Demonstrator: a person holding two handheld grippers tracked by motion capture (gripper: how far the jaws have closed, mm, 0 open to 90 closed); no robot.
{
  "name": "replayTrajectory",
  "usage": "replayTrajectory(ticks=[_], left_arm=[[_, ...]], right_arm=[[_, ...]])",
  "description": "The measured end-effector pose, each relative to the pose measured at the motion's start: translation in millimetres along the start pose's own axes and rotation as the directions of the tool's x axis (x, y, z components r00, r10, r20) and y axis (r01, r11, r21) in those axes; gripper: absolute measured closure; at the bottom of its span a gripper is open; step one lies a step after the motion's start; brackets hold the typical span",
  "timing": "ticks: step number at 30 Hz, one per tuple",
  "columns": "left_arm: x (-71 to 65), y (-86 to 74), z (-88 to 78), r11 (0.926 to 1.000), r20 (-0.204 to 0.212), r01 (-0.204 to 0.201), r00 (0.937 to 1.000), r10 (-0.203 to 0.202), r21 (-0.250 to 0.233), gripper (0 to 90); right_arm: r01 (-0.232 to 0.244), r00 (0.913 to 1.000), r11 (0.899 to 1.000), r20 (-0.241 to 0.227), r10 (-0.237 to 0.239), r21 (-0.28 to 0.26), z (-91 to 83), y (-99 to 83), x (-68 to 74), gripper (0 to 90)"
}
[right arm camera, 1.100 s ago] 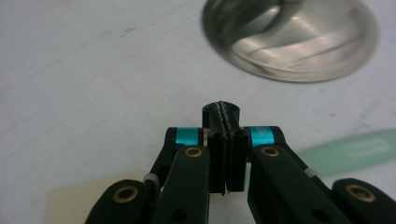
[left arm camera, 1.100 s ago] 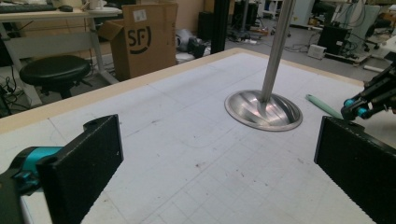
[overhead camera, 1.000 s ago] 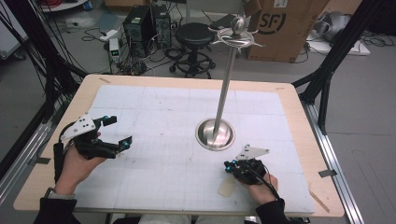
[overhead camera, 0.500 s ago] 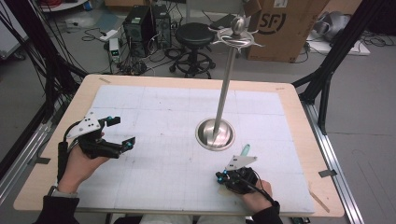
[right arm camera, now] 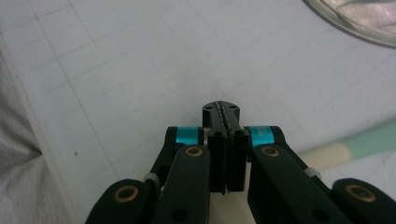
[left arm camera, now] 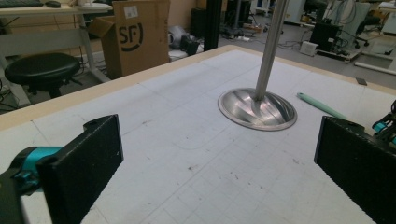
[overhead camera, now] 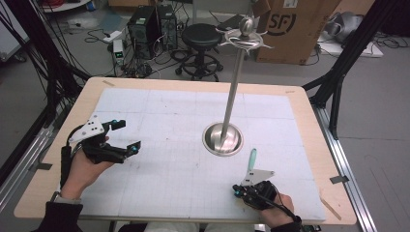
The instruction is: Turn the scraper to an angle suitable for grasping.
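- Close by the metal stand's round base [overhead camera: 222, 138], a slim green-and-cream tool [overhead camera: 252, 158] lies flat on the surface, long axis pointing away from the person.
- Right hand-held gripper [overhead camera: 240, 189], jaws pressed together and empty, sits just beside its near end.
- Left hand-held gripper [overhead camera: 126, 136], spread wide, is well apart.

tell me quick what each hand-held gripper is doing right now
Left hand-held gripper: open, nothing between the jaws.
Right hand-held gripper: shut, nothing visibly gripped.

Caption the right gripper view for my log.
Shut right claw over the mat, a green-and-cream stick beside it.
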State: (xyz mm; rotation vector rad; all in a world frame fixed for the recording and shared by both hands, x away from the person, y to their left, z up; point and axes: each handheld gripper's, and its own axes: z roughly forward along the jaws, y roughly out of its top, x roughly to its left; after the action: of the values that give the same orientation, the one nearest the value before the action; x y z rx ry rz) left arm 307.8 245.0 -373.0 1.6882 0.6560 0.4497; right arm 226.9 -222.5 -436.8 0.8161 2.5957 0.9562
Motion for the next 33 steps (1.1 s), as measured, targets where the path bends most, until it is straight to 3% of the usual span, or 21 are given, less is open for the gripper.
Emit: replayTrajectory(ticks=[12, 16, 22, 27, 29, 33], left_arm=[[-1.2, -0.6, 1.7, 1.0000, 0.006, -0.004, 1.0000, 0.004, 0.007, 1.7], [-1.2, -0.3, 1.4, 1.0000, 0.004, -0.006, 1.0000, 0.006, 0.003, 1.7], [-1.1, -0.2, 0.8, 1.0000, 0.003, -0.005, 1.0000, 0.005, 0.005, 1.7], [-1.0, 0.2, -0.4, 1.0000, 0.001, -0.006, 1.0000, 0.006, 0.001, 1.7], [-1.2, 0.4, -0.9, 1.0000, 0.001, -0.005, 1.0000, 0.005, 0.000, 1.7], [-2.7, 0.8, -2.7, 1.0000, -0.004, -0.008, 1.0000, 0.008, 0.001, 1.7]], right_arm=[[-0.066, 0.9948, 0.998, 0.079, 0.065, 0.008, -24.1, -27.0, -23.7, 90.0], [-0.112, 0.9868, 0.994, 0.117, 0.111, -0.003, -30.8, -35.9, -35.7, 90.0], [-0.188, 0.9641, 0.982, 0.185, 0.190, -0.030, -40.4, -51.0, -54.1, 90.0], [-0.208, 0.9612, 0.978, 0.178, 0.211, -0.035, -41.2, -51.9, -56.8, 90.0], [-0.218, 0.9651, 0.974, 0.134, 0.225, -0.064, -39.9, -50.8, -59.2, 90.0], [-0.234, 0.9528, 0.966, 0.171, 0.251, -0.111, -38.1, -43.7, -67.6, 90.0]])
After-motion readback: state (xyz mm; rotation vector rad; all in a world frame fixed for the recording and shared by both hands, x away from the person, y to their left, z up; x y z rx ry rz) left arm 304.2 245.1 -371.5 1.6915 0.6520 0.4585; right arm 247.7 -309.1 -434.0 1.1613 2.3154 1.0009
